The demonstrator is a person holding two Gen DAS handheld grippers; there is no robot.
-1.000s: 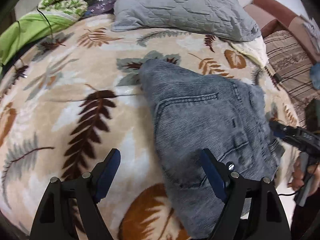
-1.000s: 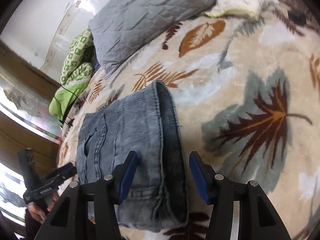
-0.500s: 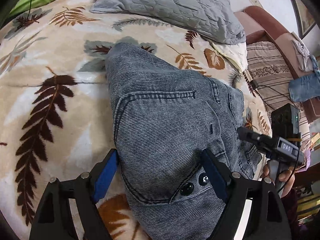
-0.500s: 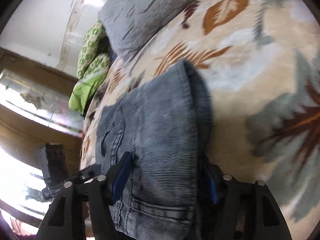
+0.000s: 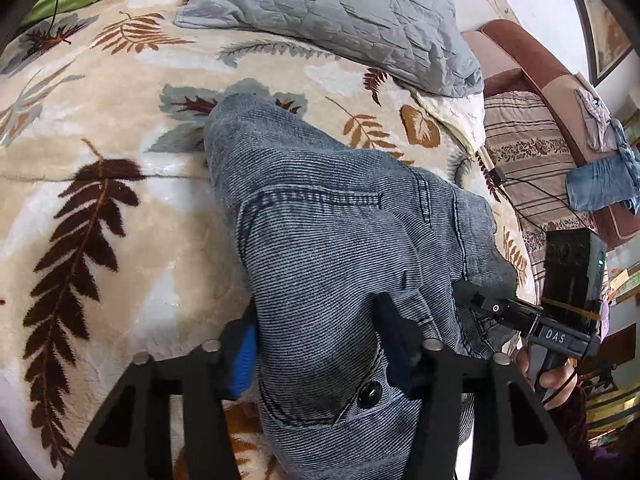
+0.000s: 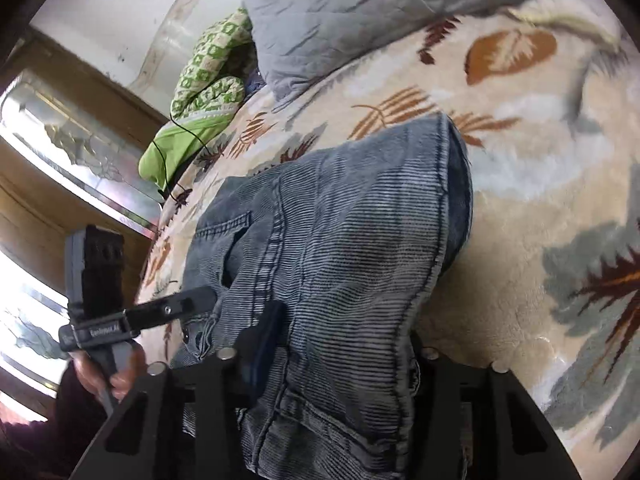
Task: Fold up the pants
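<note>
Folded grey-blue corduroy pants point(image 5: 320, 216) lie on a leaf-patterned blanket point(image 5: 100, 152). My left gripper point(image 5: 316, 336) has closed on the waistband end near a dark button point(image 5: 369, 394), with bunched fabric between its jaws. My right gripper point(image 6: 344, 344) has closed on the other side of the pants point(image 6: 340, 220), with fabric filling the gap between its jaws. Each gripper also shows in the other's view: the right one point(image 5: 520, 312) and the left one point(image 6: 160, 312).
A grey quilted pillow point(image 5: 340, 12) lies at the far side of the bed. Green bedding point(image 6: 200, 100) is heaped at the far left. A striped sofa cover point(image 5: 528, 160) and a blue cloth point(image 5: 600, 184) are to the right, with black cables.
Both grippers have moved forward onto the pants and closed from wide open until the fabric is pinched and bunched between the jaws.
</note>
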